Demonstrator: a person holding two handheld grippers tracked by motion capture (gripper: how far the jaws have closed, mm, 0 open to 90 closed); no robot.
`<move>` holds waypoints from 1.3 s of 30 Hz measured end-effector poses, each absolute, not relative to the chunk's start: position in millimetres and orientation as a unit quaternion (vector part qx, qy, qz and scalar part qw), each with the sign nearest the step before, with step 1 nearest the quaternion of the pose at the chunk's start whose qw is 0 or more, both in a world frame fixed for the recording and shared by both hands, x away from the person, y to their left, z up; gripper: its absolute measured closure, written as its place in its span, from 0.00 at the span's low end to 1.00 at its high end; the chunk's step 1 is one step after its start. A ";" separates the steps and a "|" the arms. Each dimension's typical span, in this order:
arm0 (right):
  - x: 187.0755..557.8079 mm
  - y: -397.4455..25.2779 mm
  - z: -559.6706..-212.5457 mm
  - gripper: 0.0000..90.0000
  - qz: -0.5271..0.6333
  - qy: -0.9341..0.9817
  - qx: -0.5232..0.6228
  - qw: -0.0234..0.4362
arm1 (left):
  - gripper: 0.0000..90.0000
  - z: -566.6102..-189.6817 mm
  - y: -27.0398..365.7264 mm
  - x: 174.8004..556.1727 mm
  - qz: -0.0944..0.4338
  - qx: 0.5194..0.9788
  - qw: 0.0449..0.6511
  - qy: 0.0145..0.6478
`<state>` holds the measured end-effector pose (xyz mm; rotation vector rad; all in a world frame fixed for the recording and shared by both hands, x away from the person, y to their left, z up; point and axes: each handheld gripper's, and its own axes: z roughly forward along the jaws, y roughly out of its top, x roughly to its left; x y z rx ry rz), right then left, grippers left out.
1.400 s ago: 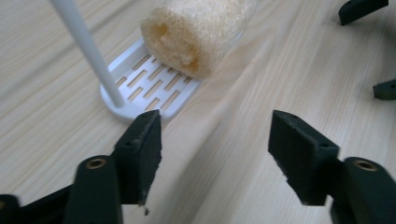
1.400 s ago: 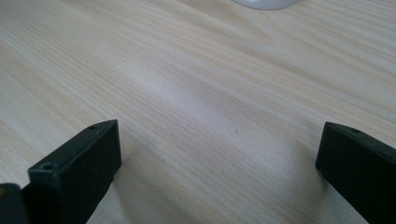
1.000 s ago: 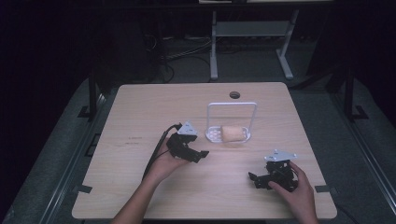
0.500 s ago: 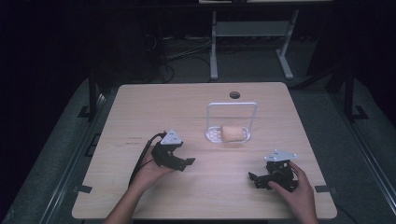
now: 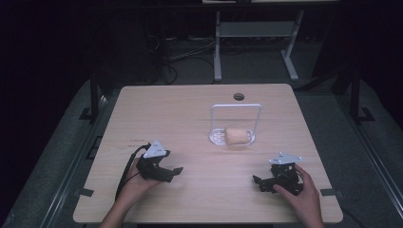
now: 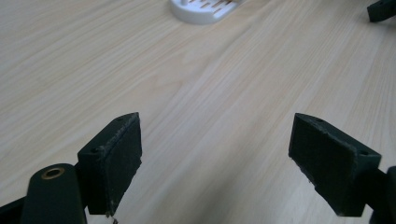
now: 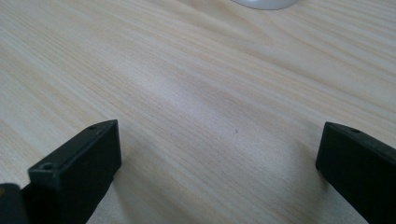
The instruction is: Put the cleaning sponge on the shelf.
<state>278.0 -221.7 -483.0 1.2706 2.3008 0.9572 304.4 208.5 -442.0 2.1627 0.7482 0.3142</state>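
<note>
Left gripper [image 5: 172,170] and right gripper [image 5: 259,182], jaws apart, rest near the front edge of the pale wooden surface [image 5: 190,114]; bare wood separates them. White wire-handled rack [image 6: 205,9] is cut off at frame top.

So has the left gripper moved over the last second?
Yes. The left gripper has drawn back toward the person and away from the white rack, which holds a bread roll.
</note>
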 end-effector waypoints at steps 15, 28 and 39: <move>278.0 -221.7 -483.0 0.00 0.337 0.810 0.448 0.171 | 0.18 -459.6 253.7 279.2 0.153 0.860 0.364 0.323; 277.9 -221.5 -483.0 0.00 0.338 0.810 0.449 0.171 | 0.15 -473.8 260.4 276.6 0.140 0.862 0.359 0.329; 277.8 -221.4 -483.0 0.00 0.338 0.809 0.449 0.171 | 0.15 -475.0 262.1 276.3 0.141 0.862 0.364 0.325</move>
